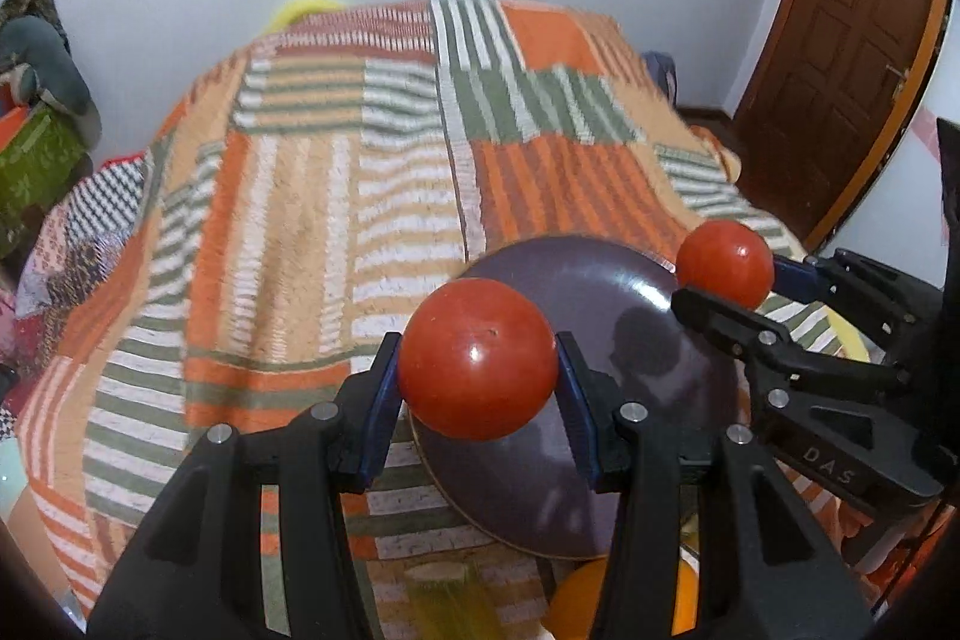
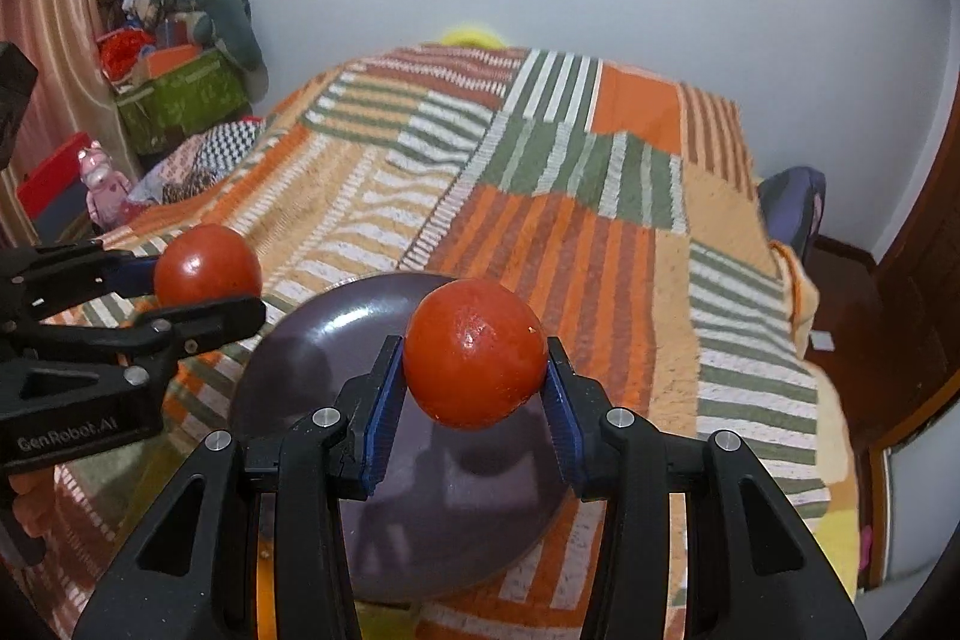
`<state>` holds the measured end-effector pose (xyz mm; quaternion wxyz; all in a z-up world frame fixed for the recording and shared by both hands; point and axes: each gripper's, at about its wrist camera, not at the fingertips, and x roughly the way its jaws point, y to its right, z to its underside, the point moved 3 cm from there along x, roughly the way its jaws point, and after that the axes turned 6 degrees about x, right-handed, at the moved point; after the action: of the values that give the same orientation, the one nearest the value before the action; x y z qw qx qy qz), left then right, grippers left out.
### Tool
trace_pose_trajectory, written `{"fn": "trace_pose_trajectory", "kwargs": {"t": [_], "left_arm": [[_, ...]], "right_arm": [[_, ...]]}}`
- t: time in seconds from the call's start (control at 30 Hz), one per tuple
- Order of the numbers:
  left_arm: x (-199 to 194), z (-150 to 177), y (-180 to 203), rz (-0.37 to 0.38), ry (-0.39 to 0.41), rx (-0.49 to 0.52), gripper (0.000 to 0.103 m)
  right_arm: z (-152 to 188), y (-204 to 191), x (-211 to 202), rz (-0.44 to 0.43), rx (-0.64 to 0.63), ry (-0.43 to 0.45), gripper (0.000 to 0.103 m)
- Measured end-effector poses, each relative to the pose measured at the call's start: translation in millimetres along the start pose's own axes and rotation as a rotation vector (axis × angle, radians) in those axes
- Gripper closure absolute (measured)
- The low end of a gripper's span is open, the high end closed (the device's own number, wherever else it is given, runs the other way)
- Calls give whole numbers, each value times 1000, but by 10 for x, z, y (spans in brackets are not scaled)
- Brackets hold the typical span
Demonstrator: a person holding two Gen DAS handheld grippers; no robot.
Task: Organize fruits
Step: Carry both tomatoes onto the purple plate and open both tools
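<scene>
Blue-padded fingers (image 1: 384,412) of the left gripper (image 1: 478,400) pinch a red tomato (image 1: 478,367) from both sides, holding it in the air over the near-left part of a dark purple plate (image 1: 630,304). That plate rests on a bed covered by an orange, green and cream striped blanket (image 1: 300,232). Seen from the left wrist, the right gripper (image 1: 726,280) reaches in from the right and clamps a second tomato (image 1: 725,263) between its own jaws, above the plate's far right rim. From the right wrist view, this second tomato (image 2: 474,353) sits squeezed between the blue pads (image 2: 384,412), raised over the plate (image 2: 312,358), whose dark surface shows the shadows of the tools. Across the plate, the left gripper (image 2: 207,280) with its tomato (image 2: 207,263) hangs at the plate's far left edge. Both fruits are well apart from each other. An orange fruit (image 1: 579,598) peeks out low in the left wrist view, beneath the plate's near edge.
</scene>
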<state>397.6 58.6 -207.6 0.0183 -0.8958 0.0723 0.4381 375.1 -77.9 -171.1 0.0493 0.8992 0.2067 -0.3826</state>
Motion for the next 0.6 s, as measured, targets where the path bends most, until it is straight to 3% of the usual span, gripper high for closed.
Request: {"fn": "trace_pose_trajectory", "kwargs": {"t": [0.27,0.47,0.6], "left_arm": [[451,20,-55,37,-121,5,55],[595,28,-55,49,-149,13,55],[615,42,30,20,-146,73,54]], "right_arm": [[12,35,331,-12,-14,-115,62],[93,54,486,-32,-19,-178,62],[128,60,533,-35,-17,-193,62]]}}
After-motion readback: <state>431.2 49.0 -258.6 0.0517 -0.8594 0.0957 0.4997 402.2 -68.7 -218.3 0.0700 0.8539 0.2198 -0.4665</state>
